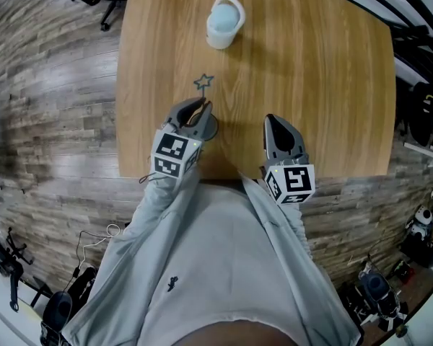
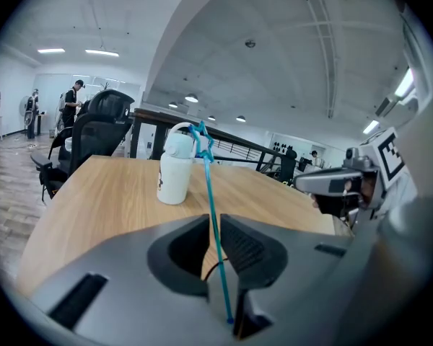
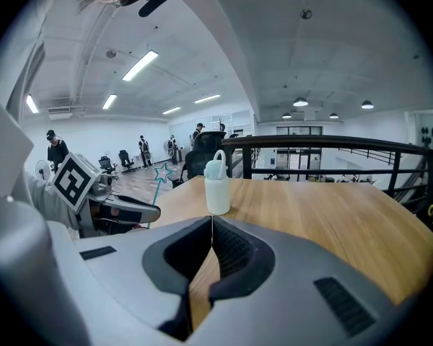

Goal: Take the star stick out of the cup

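The star stick (image 1: 203,83) is a thin teal rod with an open star on its end. The star pokes out just past the tips of my left gripper (image 1: 200,110), near the table's front edge. In the left gripper view the star stick (image 2: 212,215) runs lengthwise through the narrow gap of the left gripper (image 2: 213,225), whose jaws are closed on it. A dark round shape (image 1: 211,128) lies right beside that gripper, mostly hidden; I cannot tell if it is the cup. My right gripper (image 1: 271,123) rests to the right, shut and empty, its tips touching (image 3: 212,219).
A white bottle (image 1: 224,21) with a loop handle stands at the far middle of the wooden table (image 1: 325,85); it also shows as the bottle (image 2: 176,166) and the bottle (image 3: 217,187). Office chairs and people are in the room behind.
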`<action>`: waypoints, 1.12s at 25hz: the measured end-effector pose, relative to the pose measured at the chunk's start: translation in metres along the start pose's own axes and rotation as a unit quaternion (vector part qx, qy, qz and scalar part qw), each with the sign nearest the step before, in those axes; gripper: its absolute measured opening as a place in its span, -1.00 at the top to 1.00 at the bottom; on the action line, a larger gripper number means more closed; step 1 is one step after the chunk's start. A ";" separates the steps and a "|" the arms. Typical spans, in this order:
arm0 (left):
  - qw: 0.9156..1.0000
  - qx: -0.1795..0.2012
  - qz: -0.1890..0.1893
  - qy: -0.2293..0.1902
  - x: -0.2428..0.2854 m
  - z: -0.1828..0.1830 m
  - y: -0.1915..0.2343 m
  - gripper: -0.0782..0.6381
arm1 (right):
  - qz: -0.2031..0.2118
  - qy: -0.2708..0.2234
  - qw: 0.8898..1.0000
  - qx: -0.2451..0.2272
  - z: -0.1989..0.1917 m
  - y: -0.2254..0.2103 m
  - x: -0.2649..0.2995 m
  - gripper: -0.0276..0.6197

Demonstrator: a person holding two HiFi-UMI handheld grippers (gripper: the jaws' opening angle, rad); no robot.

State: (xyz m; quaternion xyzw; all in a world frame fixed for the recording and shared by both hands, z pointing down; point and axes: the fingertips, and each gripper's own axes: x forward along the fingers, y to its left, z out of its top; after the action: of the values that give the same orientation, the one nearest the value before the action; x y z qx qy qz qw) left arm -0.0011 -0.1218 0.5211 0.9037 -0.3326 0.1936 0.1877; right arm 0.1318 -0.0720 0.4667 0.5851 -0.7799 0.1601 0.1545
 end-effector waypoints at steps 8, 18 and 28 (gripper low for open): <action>1.000 -0.009 -0.008 -0.011 0.000 0.005 -0.001 0.69 | -0.002 -0.002 1.000 0.003 0.000 -0.002 0.001 0.86; 0.999 -0.023 -0.002 -0.028 -0.005 0.015 0.002 0.69 | 0.002 -0.012 1.000 -0.002 0.006 -0.001 -0.001 0.86; 0.998 -0.014 0.008 -0.057 -0.017 0.043 -0.001 0.69 | 0.002 -0.040 0.999 -0.018 0.028 -0.010 -0.006 0.86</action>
State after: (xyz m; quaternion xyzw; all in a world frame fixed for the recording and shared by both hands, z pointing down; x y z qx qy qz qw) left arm -0.0032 -0.1324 0.4760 0.9078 -0.3529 0.1391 0.1792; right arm 0.1415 -0.0814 0.4394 0.5866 -0.7892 0.1233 0.1335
